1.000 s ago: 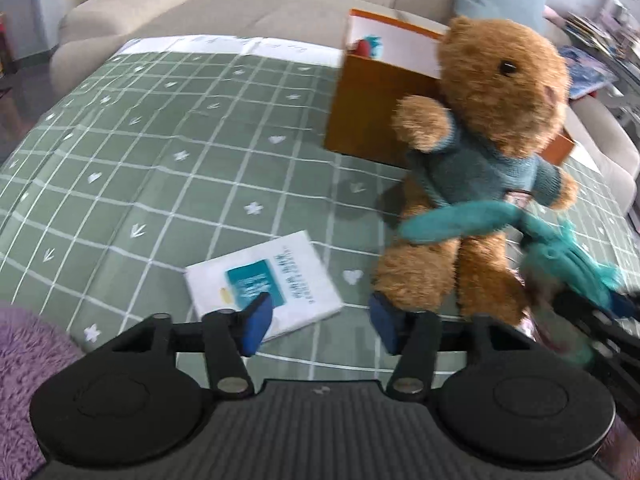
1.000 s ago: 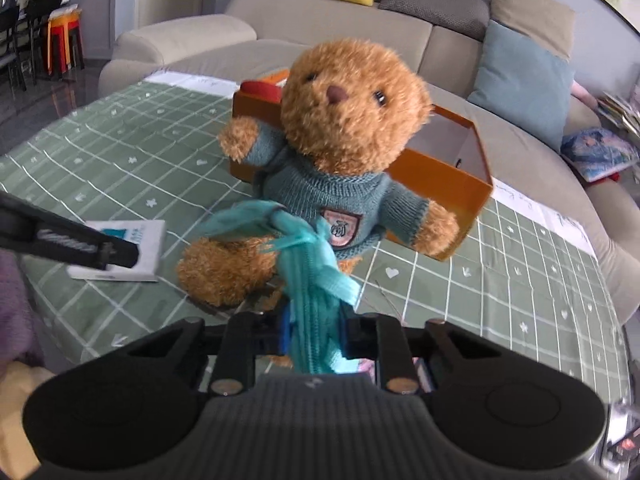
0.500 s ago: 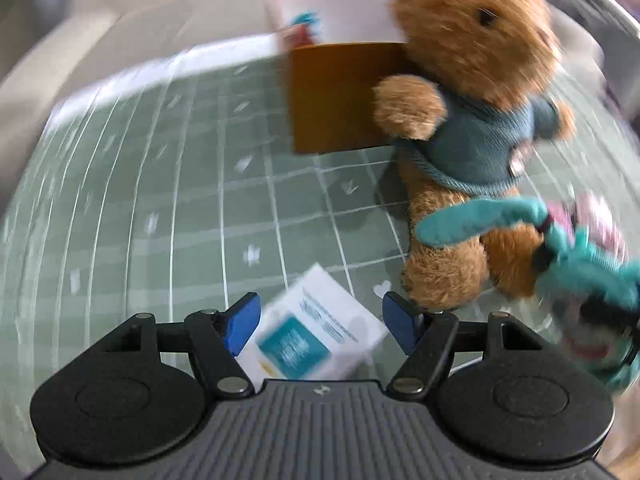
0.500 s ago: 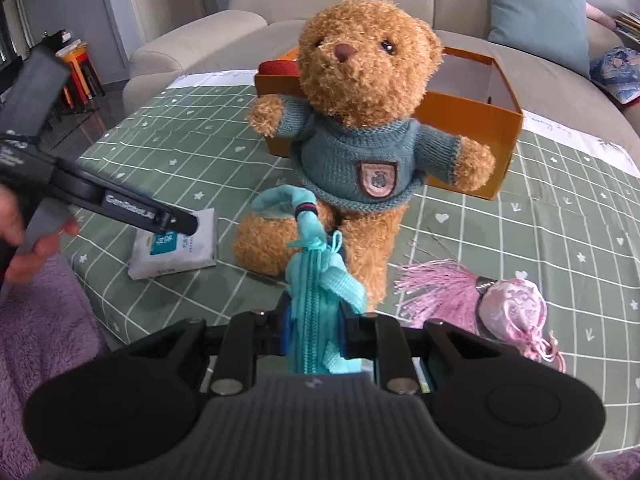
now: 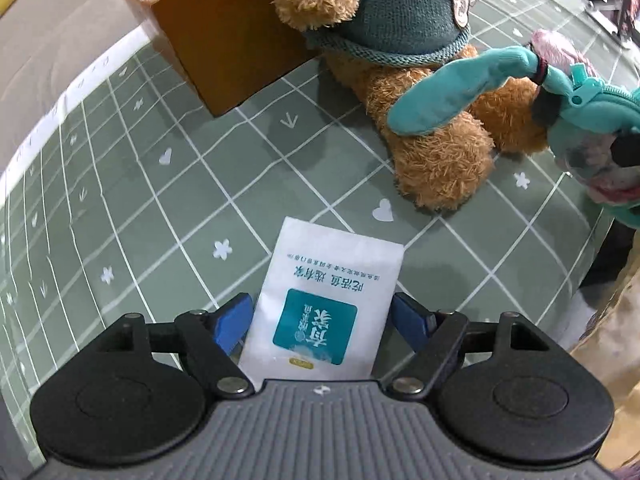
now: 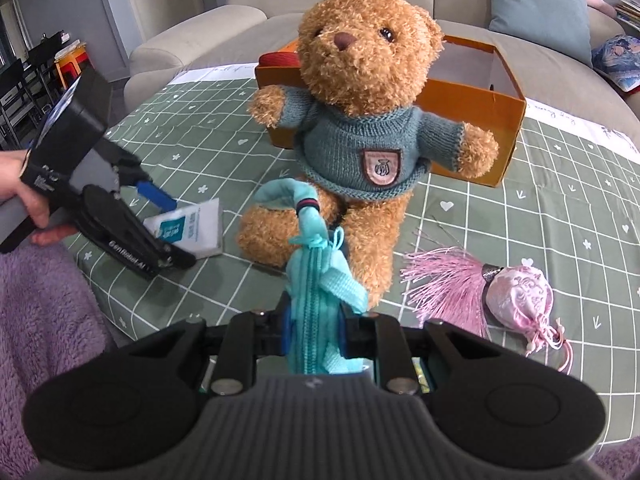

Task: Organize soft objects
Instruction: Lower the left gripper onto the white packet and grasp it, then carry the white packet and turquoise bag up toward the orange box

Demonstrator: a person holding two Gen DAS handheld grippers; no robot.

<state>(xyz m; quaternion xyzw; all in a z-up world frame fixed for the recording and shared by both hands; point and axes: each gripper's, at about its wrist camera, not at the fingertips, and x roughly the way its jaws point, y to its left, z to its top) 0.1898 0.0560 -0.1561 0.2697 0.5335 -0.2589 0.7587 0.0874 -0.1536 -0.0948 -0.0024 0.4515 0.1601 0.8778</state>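
Left gripper (image 5: 322, 322) jaws just widened, straddling a flat glossy white tissue packet (image 5: 328, 300) on the near checked green tablecloth (image 5: 160, 208), right gripper (image 6: 313, 330) clamped on a teal zippered fabric pouch (image 6: 316, 280), fuzzy brown teddy bear (image 6: 368, 92) in a knitted sweater sitting before an orange box (image 6: 492, 108)

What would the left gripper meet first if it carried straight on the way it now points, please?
Most likely the white tissue packet. The left gripper, jaws just opened wide, points steeply down with the packet lying between its blue fingers, not yet pressed. Beneath it is the green tablecloth.
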